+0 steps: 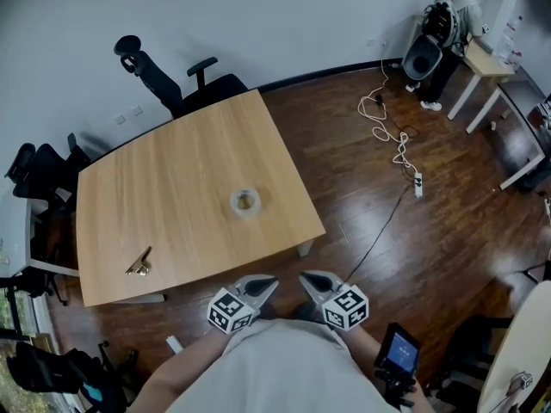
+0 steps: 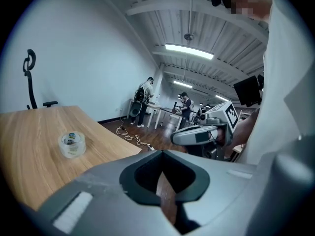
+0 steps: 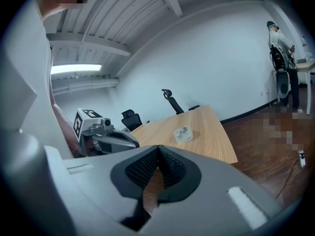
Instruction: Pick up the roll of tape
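A clear roll of tape [image 1: 245, 202] lies flat near the middle of the wooden table [image 1: 172, 179]. It also shows in the left gripper view as a roll of tape [image 2: 72, 144] and in the right gripper view as a roll of tape [image 3: 183, 134]. Both grippers hover off the table's near edge, close to the person's body and well short of the tape. My left gripper [image 1: 267, 282] is shut with nothing in it, and my right gripper [image 1: 307, 279] beside it is shut and empty too. Each sees the other: the right gripper [image 2: 197, 134] and the left gripper [image 3: 110, 139].
A small metal object [image 1: 139, 265] lies at the table's near left corner. Black office chairs [image 1: 176, 84] stand behind the table. A white cable with a power strip [image 1: 398, 149] runs over the dark wood floor to the right. A person [image 1: 456, 11] stands at a far desk.
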Action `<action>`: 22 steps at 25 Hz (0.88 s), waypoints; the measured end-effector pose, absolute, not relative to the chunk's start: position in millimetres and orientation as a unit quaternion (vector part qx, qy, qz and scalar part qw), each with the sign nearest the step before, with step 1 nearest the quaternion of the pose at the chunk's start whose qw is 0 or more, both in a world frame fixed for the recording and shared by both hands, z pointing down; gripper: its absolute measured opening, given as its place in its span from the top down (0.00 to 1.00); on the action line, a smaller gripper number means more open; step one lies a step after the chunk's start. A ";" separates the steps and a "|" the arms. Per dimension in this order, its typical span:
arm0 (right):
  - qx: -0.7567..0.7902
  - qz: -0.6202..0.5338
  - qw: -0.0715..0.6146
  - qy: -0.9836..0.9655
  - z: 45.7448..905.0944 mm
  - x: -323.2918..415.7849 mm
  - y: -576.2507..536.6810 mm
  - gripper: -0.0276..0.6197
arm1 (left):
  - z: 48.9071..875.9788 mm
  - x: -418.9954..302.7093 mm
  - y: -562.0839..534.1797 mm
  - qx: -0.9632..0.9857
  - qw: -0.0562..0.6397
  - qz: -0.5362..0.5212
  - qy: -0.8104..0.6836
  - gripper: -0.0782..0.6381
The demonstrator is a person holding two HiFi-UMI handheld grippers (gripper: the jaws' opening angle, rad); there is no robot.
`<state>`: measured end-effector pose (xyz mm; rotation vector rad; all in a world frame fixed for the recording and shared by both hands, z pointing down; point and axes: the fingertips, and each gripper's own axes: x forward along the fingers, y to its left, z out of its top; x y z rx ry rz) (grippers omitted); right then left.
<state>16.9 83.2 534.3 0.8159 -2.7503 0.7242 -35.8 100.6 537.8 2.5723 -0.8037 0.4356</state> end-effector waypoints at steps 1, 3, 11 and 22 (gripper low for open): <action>0.276 0.247 0.093 -0.924 535.2 16.9 80.1 0.95 | 538.3 -37.6 98.9 0.922 0.207 0.155 -0.289 0.88; 0.279 0.253 0.097 -0.921 540.1 14.3 78.5 0.95 | 544.2 -43.4 100.0 0.920 0.214 0.155 -0.290 0.88; 0.294 0.249 0.114 -0.916 531.9 -21.8 40.6 0.95 | 548.0 -79.0 60.8 0.922 0.221 0.138 -0.286 0.88; 0.310 0.237 0.135 -0.911 530.6 -69.8 -8.7 0.95 | 552.4 -140.4 9.7 0.922 0.216 0.113 -0.299 0.88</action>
